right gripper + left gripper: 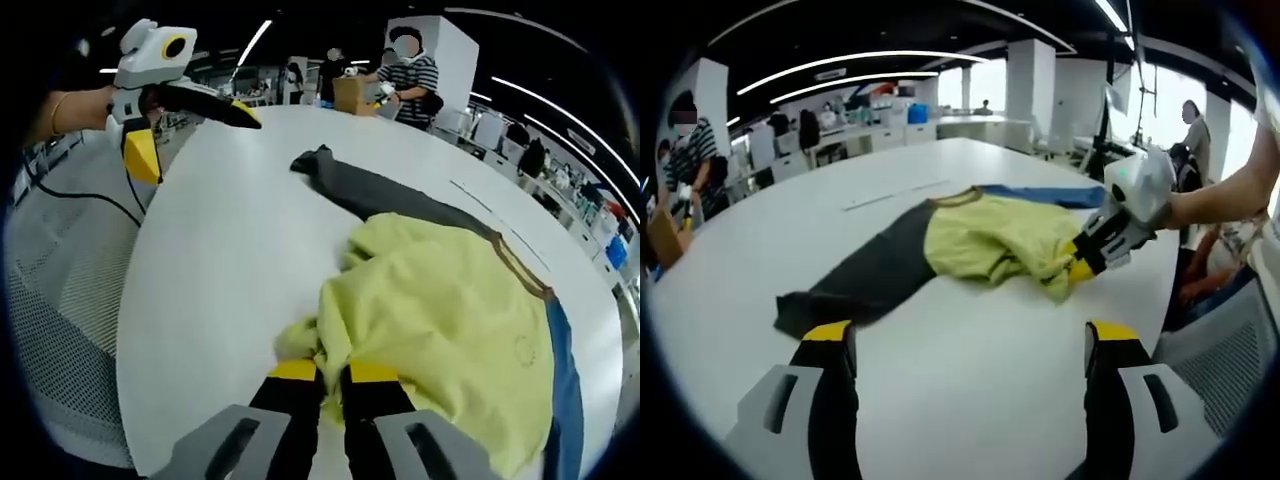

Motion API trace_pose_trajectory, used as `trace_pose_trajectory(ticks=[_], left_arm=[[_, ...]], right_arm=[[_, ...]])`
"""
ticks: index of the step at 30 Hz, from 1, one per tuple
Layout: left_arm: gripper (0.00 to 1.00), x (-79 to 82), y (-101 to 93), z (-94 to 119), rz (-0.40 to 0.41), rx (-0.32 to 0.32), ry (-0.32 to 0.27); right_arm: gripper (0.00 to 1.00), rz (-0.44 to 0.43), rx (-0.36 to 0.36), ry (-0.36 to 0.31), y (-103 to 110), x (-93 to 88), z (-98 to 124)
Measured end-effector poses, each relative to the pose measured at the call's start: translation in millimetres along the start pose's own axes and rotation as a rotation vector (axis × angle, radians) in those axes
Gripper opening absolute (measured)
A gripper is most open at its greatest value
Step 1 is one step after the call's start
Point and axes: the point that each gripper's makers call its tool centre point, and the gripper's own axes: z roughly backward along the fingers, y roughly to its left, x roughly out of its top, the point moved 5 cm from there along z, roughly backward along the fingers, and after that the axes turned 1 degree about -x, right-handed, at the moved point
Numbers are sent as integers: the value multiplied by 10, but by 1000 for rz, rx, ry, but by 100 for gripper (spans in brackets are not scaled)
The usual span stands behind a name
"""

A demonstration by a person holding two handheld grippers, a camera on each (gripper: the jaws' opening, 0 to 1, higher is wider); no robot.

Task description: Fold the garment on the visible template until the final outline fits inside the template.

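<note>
A long garment of pale yellow-green cloth with dark grey sleeves [970, 240] lies crumpled on the wide white oval worktop [940, 400], well in from the edge nearest the person; one dark grey sleeve [350, 180] trails flat toward the far curved edge, where people stand by a cardboard box [352, 93]. A flat blue strip of cloth or sheet [1040, 194] peeks out from under the garment's far side, and it may be the template, though too little of it shows to be sure; in the right gripper view the same blue band [565, 400] runs along the garment's long side, edged with a brownish hem.

The right gripper [333, 375], black with yellow tips, has its jaws clenched on a bunched fold of the yellow cloth at the garment's near end; in the left gripper view it [1080, 265] comes in from the worktop's side edge, a bare forearm behind it, pinching the same crumpled corner just above the white surface.

The left gripper [965, 340] hovers above bare worktop near the grey sleeve's end, jaws released and spread wide, touching nothing; in the right gripper view it [200, 125] hangs in the air past the worktop's curved edge, its yellow-tipped jaws parted.
</note>
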Motion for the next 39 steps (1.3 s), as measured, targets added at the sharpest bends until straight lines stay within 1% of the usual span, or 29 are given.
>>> trace_pose_trajectory(ticks=[4, 9, 11, 14, 19, 22, 28, 34, 39], left_arm=[[90, 8, -10, -9, -7, -4, 0], [89, 8, -10, -27, -13, -9, 5], [89, 19, -18, -31, -15, -11, 1], [89, 17, -23, -32, -18, -12, 4], [87, 6, -21, -31, -17, -13, 9], [87, 11, -16, -36, -16, -12, 7], [85, 12, -15, -53, -11, -13, 7], [84, -9, -16, -57, -1, -12, 11], [83, -26, 2, -63, 4, -12, 16]], right_arm=[[2, -22, -3, -25, -74, 90, 141], [2, -18, -19, -50, -176, 211, 309], [2, -29, -32, -70, -254, 280, 397], [2, -18, -62, -81, -389, 365, 514], [2, -15, -99, -96, -611, 463, 630], [2, -31, -118, -102, -755, 501, 655], [2, -64, -128, -95, -1015, 539, 656], [2, -145, -142, -84, -1306, 467, 582], [2, -151, -153, -58, -1491, 396, 487]])
